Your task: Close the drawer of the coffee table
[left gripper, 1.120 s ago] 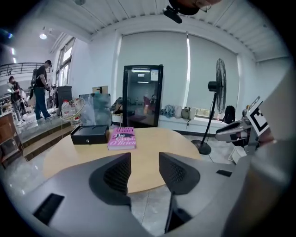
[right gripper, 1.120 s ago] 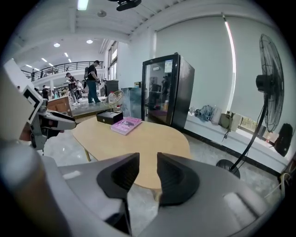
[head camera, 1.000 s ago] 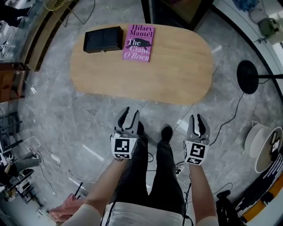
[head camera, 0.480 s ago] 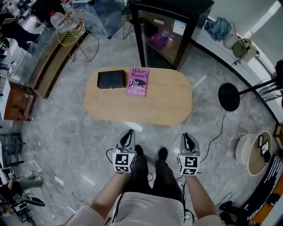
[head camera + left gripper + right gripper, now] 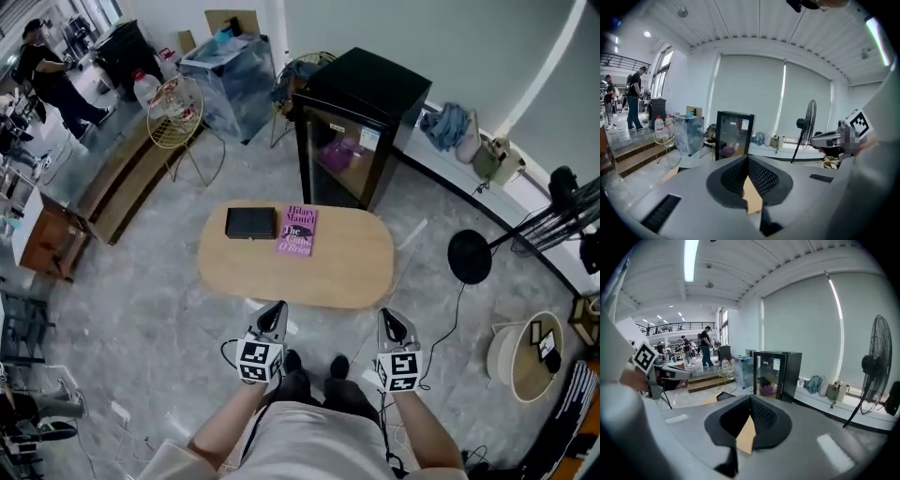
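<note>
The oval wooden coffee table (image 5: 337,272) stands on the grey floor in front of the person, seen from high above; no drawer shows from here. On its far left lie a black box (image 5: 251,223) and a pink book (image 5: 298,231). My left gripper (image 5: 278,307) and right gripper (image 5: 387,316) hang side by side in the air short of the table's near edge, both shut with nothing in them. In the left gripper view the jaws (image 5: 747,158) meet tip to tip; the right gripper view shows the same (image 5: 750,397).
A black glass-door cabinet (image 5: 361,122) stands behind the table. A floor fan's base (image 5: 467,256) is at the right, a wire stool (image 5: 175,112) and wooden benches at the left. Cables lie on the floor near the person's feet. People stand far left.
Both grippers have risen and their jaws have shut. The head view has climbed too, so the table looks smaller and farther, and more of the room shows.
</note>
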Demonstrator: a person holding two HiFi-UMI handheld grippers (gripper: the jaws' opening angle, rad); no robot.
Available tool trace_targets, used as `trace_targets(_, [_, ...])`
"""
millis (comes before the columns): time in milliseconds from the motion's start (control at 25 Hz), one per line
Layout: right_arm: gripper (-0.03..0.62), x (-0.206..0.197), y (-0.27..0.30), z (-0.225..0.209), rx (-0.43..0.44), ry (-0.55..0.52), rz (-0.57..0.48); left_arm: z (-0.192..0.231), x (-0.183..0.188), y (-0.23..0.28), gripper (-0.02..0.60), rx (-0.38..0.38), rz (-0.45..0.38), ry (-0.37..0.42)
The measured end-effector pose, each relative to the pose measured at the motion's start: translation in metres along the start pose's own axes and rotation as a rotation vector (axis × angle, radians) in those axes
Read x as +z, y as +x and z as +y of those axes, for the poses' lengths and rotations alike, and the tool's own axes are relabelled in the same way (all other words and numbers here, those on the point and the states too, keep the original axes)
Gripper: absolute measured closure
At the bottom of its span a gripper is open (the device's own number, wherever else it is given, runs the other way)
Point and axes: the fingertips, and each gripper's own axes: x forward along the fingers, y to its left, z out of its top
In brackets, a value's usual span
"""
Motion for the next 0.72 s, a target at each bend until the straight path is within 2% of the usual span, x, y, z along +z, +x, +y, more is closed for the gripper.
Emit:
trace_targets(160, [0.583, 0.037, -0.022, 0.008, 0.032, 0.002, -0.028, -0.007, 0.036, -0.023, 0.575, -0.049, -0.015, -0.021])
trace_targets(360, [0.583, 0.085, -0.047, 0.009, 0.033, -0.001, -0.098, -0.018, 0.086, -0.052, 0.575, -0.122, -0.08, -0.003])
trace_targets(520, [0.583, 0.117, -0.062, 0.008, 0.03, 0.0, -0.151, -0.019, 0.115, -0.07, 0.575, -0.145, -0.127, 0.023])
trace_targets(720, [0.583, 0.139, -0.073, 0.004, 0.029, -0.03, -0.187, -0.018, 0.131, -0.076, 0.575, -0.149, -0.157, 0.018])
